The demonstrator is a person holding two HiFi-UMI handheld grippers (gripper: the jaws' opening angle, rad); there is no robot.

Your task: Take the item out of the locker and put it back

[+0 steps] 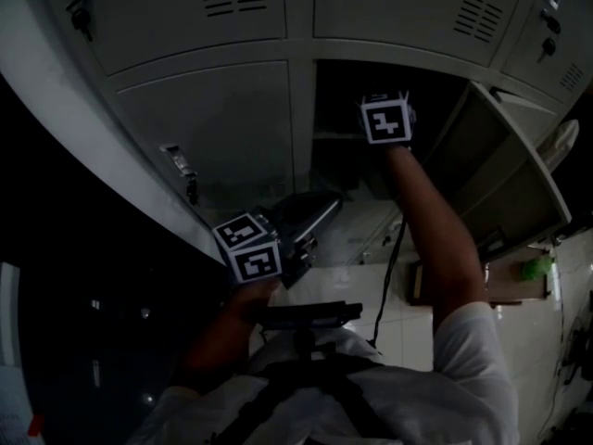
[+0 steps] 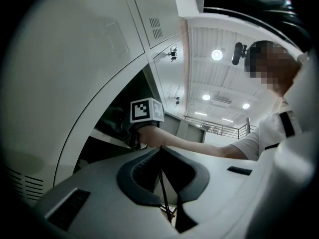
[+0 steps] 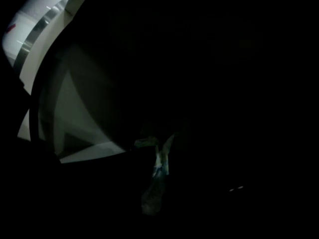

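Observation:
The open locker compartment is dark inside. My right gripper reaches into it with the arm stretched out; only its marker cube shows in the head view, and again in the left gripper view. In the right gripper view a thin, pale crumpled item stands between the jaws of the right gripper. It is too dark to see whether the pads press on it. My left gripper hangs back near the body, below the locker, with its pads together and nothing between them.
The compartment's door stands swung open to the right. Closed grey locker doors with vents surround the opening, one with a latch at the left. A dark cable hangs by the right arm. A green thing lies on the tiled floor.

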